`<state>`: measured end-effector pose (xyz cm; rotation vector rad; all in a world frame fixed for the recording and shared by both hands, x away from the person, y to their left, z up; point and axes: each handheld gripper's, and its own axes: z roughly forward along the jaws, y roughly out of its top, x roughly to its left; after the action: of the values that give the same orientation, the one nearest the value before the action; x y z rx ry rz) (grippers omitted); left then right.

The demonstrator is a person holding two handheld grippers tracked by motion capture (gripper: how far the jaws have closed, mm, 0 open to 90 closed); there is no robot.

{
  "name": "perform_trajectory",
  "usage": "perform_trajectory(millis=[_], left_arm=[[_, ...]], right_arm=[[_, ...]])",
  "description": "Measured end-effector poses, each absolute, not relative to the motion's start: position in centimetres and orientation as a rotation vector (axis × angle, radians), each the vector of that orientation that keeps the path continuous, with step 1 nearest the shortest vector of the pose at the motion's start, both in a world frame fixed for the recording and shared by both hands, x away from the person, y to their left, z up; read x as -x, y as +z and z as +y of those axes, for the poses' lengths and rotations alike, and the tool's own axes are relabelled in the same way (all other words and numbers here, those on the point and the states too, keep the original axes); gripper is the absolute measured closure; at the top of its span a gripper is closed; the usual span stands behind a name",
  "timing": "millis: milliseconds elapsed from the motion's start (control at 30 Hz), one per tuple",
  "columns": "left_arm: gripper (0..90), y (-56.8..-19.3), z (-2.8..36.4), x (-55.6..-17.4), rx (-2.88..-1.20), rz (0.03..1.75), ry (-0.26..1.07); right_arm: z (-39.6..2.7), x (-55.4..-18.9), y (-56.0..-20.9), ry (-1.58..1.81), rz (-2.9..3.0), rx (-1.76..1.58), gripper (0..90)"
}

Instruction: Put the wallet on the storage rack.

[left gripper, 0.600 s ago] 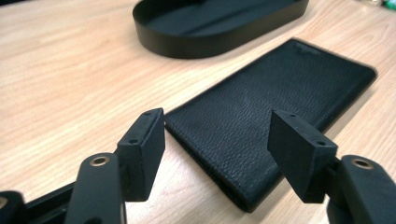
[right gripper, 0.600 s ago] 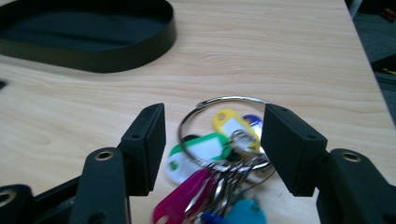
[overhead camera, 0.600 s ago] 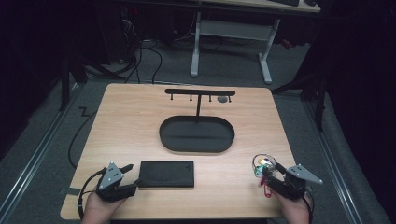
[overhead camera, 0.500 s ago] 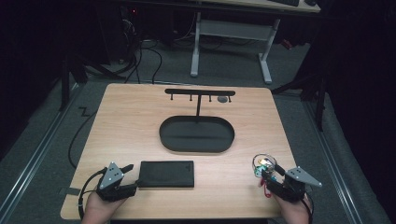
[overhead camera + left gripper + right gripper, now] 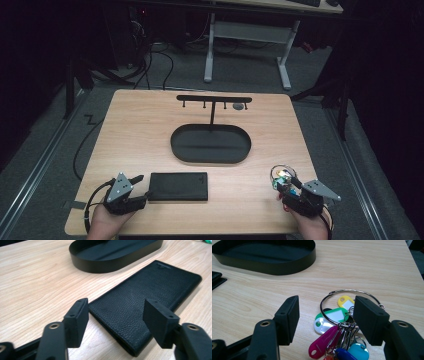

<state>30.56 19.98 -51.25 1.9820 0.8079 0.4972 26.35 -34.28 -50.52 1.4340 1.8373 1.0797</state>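
Observation:
A black leather wallet (image 5: pixel 179 186) (image 5: pixel 150 290) lies flat near the table's front edge. My left gripper (image 5: pixel 141 187) (image 5: pixel 117 320) sits just left of it, open, its jaws on either side of the wallet's near corner without touching. At the front right lies a bunch of keys on a metal ring (image 5: pixel 281 176) (image 5: pixel 324 342) with coloured tags. My right gripper (image 5: pixel 286 189) (image 5: pixel 327 315) is open right at the bunch, with the tags between its jaws and the right jaw over the ring's edge.
A black oval tray (image 5: pixel 210 159) (image 5: pixel 112 263) (image 5: pixel 274 268) stands mid-table, and behind it a black T-shaped stand with hooks (image 5: pixel 214 99). Bare wood table (image 5: pixel 140 130) spreads around the tray. On the floor beyond are cables and a desk frame (image 5: pixel 245 30).
The right gripper has shifted very slightly at the keys. The left gripper, wallet and tray have not moved.

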Motion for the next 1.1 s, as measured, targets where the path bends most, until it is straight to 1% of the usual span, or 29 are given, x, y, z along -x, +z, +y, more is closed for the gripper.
perform_trajectory(millis=[33,133,200,300,367,433,667,800,1100], left_arm=[[41.7,-51.2,20.1,-30.6,-1.982,0.818,0.498],[53.8,-51.2,20.5,-30.5,-1.982,0.847,0.524],[65.3,-51.3,20.8,-30.7,-1.988,0.897,0.541],[79.5,-51.4,21.1,-30.9,-2.004,0.940,0.542],[86.2,-51.8,21.3,-31.2,-2.052,0.953,0.534],[89.5,-52.1,21.1,-31.4,-2.077,0.958,0.528],[90.0,-53.0,20.1,-31.6,-2.172,0.918,0.491],[90.0,-53.1,19.8,-31.5,-2.184,0.900,0.466],[90.0,-52.7,19.6,-30.5,-2.192,0.851,0.463]], right_arm=[[-34.3,-26.4,-50.5,1.082,1.837,-1.433,38.7],[-34.4,-26.4,-50.5,1.087,1.835,-1.431,38.8],[-34.4,-26.4,-50.4,1.090,1.833,-1.431,39.0],[-34.4,-26.4,-50.4,1.094,1.835,-1.431,39.2],[-34.4,-26.4,-50.4,1.093,1.837,-1.430,39.3],[-34.4,-26.4,-50.4,1.095,1.836,-1.428,39.4],[-34.5,-26.5,-50.5,1.096,1.841,-1.425,39.7],[-34.6,-26.5,-50.5,1.099,1.844,-1.425,39.9],[-34.7,-26.5,-50.5,1.101,1.846,-1.422,40.1]])
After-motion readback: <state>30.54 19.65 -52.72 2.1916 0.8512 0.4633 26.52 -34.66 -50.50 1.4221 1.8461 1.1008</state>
